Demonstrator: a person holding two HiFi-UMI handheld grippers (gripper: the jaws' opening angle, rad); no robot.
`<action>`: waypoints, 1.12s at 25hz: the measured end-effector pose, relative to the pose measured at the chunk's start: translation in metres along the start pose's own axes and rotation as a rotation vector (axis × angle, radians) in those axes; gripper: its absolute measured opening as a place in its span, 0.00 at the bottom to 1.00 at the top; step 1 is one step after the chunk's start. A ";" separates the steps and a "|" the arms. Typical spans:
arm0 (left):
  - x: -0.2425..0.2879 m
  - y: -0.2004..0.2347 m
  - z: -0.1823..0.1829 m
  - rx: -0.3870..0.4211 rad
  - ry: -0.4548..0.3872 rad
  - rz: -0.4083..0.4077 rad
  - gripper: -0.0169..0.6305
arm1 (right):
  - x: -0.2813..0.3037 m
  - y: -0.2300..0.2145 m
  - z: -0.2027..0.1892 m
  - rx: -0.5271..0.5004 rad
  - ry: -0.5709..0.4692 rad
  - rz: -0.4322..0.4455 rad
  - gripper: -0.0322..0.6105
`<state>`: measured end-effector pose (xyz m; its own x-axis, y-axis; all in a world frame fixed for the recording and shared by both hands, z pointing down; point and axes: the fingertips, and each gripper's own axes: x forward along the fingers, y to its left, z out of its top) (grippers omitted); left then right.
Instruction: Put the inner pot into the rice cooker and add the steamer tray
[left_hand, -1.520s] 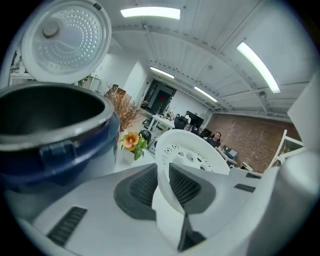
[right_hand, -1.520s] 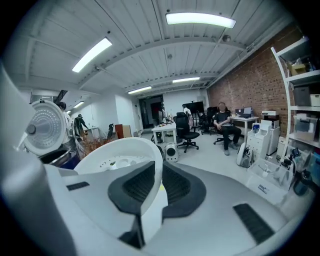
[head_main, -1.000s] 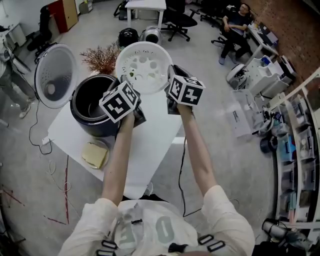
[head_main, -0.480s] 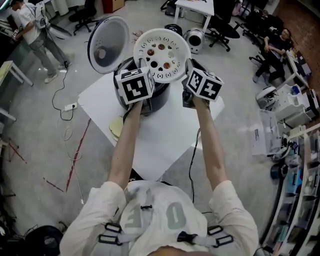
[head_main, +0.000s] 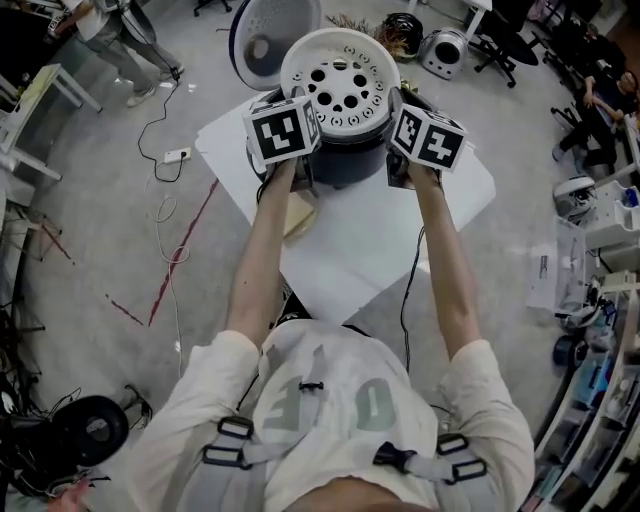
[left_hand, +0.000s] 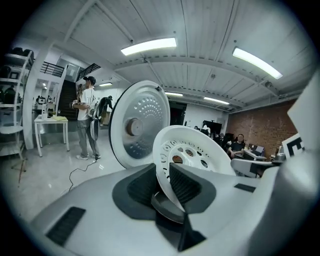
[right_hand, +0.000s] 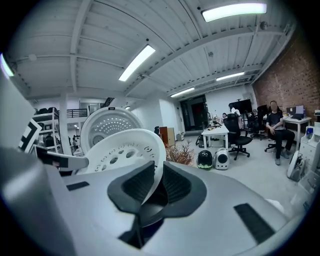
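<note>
While steamer tray (head_main: 338, 84) hangs over rice cooker (head_main: 350, 165), shirt (head_main: 330, 395) reads "OF"

The way into the cooker (head_main: 350, 165) is being blocked from above by the tray (head_main: 340, 85). The tray's two sides are being taken up by the left gripper (left_hand: 167, 182) and right gripper (right_hand: 156, 182). The space behind is being blocked by the raised lid (head_main: 268, 28). Free room is being offered by the near table (head_main: 380, 230). A yellow pad (head_main: 298, 215) is lying left of it.
</note>
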<state>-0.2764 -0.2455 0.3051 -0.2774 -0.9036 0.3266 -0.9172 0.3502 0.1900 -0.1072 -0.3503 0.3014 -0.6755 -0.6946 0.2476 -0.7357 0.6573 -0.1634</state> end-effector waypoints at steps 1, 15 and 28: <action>0.001 0.004 -0.003 0.001 0.011 0.006 0.15 | 0.003 0.002 -0.003 -0.003 0.010 0.004 0.15; 0.028 0.004 -0.037 0.038 0.097 -0.003 0.15 | 0.012 -0.013 -0.040 -0.074 0.119 0.012 0.16; 0.024 -0.035 -0.064 0.075 0.155 0.011 0.16 | -0.015 -0.045 -0.051 -0.130 0.137 0.002 0.16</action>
<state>-0.2327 -0.2632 0.3655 -0.2456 -0.8486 0.4686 -0.9345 0.3357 0.1181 -0.0613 -0.3546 0.3534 -0.6574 -0.6525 0.3770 -0.7157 0.6972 -0.0412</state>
